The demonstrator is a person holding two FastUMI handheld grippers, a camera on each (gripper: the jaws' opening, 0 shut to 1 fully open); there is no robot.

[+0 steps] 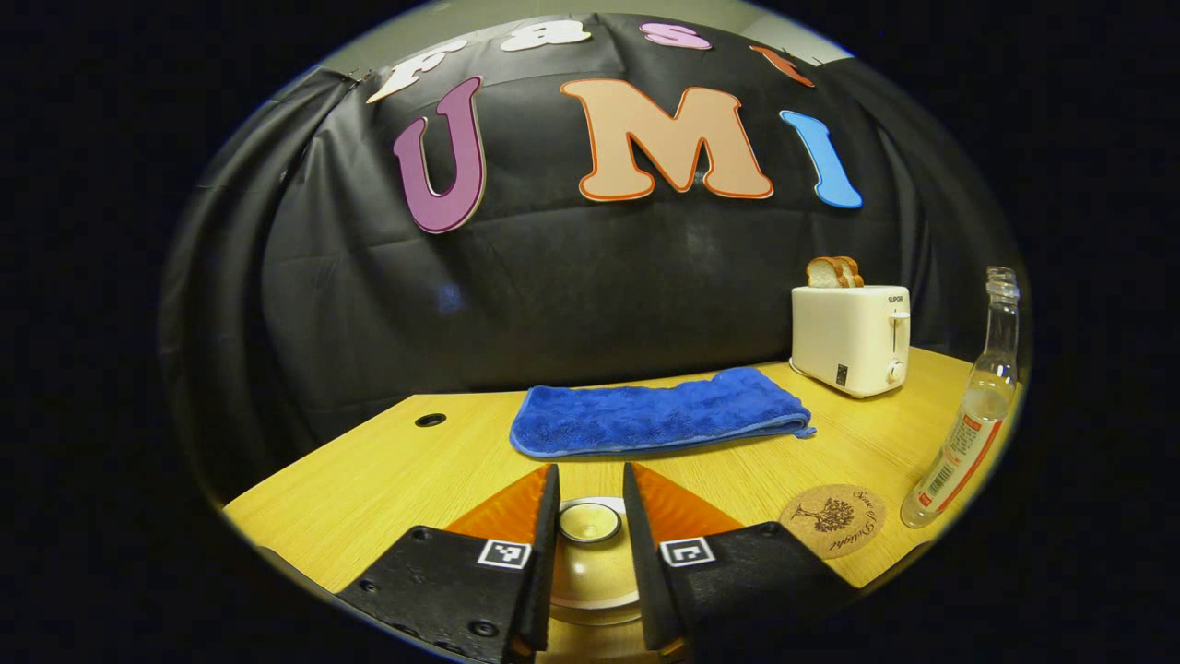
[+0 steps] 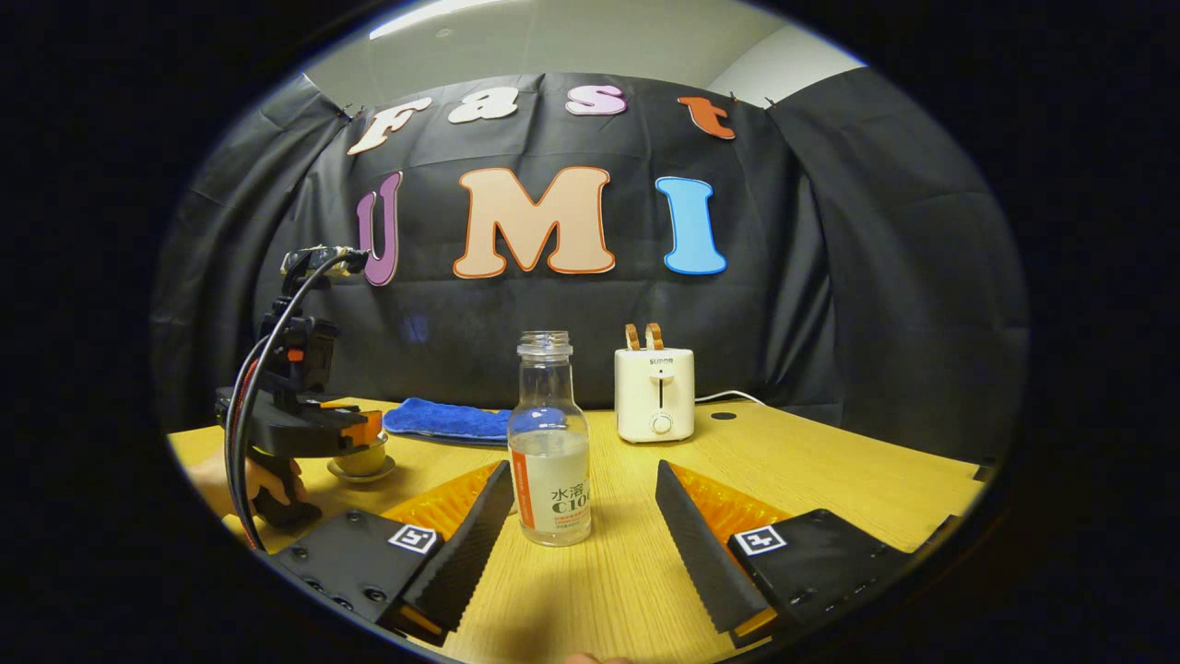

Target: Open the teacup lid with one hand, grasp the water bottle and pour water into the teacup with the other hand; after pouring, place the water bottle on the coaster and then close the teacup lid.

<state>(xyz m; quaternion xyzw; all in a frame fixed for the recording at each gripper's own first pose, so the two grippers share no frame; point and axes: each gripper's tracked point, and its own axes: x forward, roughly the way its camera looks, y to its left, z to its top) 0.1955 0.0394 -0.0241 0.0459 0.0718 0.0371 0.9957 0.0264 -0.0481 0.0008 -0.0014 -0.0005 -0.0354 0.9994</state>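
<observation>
toaster [image 1: 850, 337]: "SUPOR" | water bottle [image 2: 550, 441] label: "C10", partly cut off | coaster [image 1: 832, 518]: script, possibly "Tree of…"

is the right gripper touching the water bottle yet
Apart. In the right gripper view the right gripper is open, and bare table shows between each finger and the water bottle standing between them.

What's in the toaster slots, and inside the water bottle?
Two bread slices stick up from the toaster; their lower parts are hidden in the slots. The water bottle is uncapped, with clear liquid to about its shoulder; the label covers the lower part.
</observation>
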